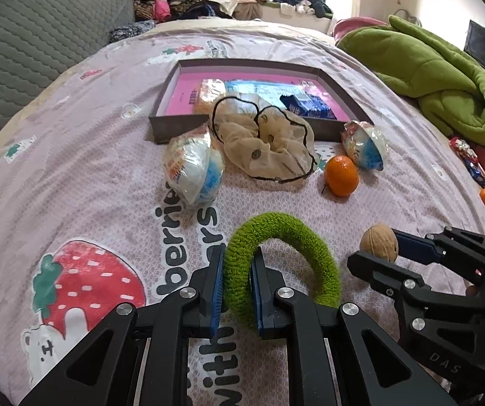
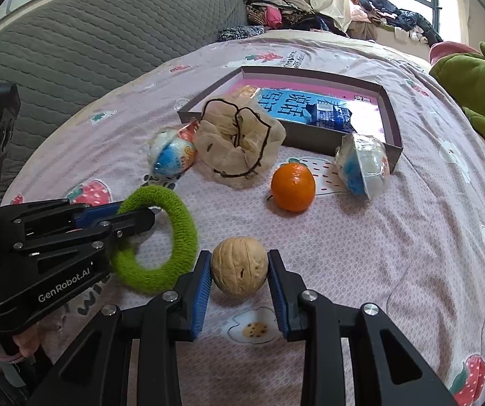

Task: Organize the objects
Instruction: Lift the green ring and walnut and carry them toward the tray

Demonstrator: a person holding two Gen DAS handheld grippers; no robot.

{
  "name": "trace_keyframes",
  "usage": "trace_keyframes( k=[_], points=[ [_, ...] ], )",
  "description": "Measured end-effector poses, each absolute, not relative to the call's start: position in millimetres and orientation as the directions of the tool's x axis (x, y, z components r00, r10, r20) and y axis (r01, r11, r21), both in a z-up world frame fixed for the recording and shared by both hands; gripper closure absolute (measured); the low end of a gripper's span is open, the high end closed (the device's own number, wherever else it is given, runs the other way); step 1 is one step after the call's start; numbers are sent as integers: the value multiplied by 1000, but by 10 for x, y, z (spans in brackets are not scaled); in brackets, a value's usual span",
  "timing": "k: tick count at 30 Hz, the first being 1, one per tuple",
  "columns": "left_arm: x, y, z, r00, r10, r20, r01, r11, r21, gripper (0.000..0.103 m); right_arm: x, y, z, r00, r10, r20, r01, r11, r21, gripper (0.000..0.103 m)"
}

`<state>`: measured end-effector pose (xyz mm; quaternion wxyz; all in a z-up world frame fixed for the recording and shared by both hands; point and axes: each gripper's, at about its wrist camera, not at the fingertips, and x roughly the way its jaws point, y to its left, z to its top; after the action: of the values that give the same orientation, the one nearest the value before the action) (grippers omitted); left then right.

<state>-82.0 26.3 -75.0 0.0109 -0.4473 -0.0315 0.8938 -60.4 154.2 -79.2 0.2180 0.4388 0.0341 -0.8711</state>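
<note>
Both grippers loaded over the bed (image 1: 73, 176): left gripper (image 1: 237, 291) clenched on the near side of a fuzzy green ring (image 1: 310, 247), blue pads pinching the band so that the loop stands open beyond the fingertips; right gripper (image 2: 239, 272) clamped on a walnut (image 2: 239, 267), pads pressing its two sides. Ahead of both, past a scatter of loose things, a shallow grey tray (image 2: 391, 125) with a pink floor, already holding a blue booklet (image 2: 290, 105) and a small blue packet (image 2: 332, 116). Between grippers and tray: a cream mesh scrunchie (image 1: 269, 142) leaning against the tray's near wall, two wrapped half-globe snacks (image 1: 193, 169) (image 1: 366, 143), and an orange (image 2: 293, 186). Seemingly the carry step, with ring and walnut gripped and neither yet in the tray. Key relation: tray straight ahead and farther up the bed from both grippers, long side lying across the line of reach, near wall facing the grippers. From the left wrist view, scrunchie directly in line between ring and tray; from the right wrist view, orange and one snack between walnut and tray's near right corner. Neither hand clearly the nearer. Probably best cleared by lifting over the clutter, not sliding through it. Walnut round and hard, likely to roll if released on the soft quilt instead of inside the walls.
</note>
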Motion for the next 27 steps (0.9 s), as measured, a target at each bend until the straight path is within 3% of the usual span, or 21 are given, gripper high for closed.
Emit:
trace_keyframes(
  k=[27],
  points=[
    [-703,291,-156,-708,23,-706,26,-998,-59,88,-482,1643,-147,-646,-372,-667,395,-910,124,70]
  ],
)
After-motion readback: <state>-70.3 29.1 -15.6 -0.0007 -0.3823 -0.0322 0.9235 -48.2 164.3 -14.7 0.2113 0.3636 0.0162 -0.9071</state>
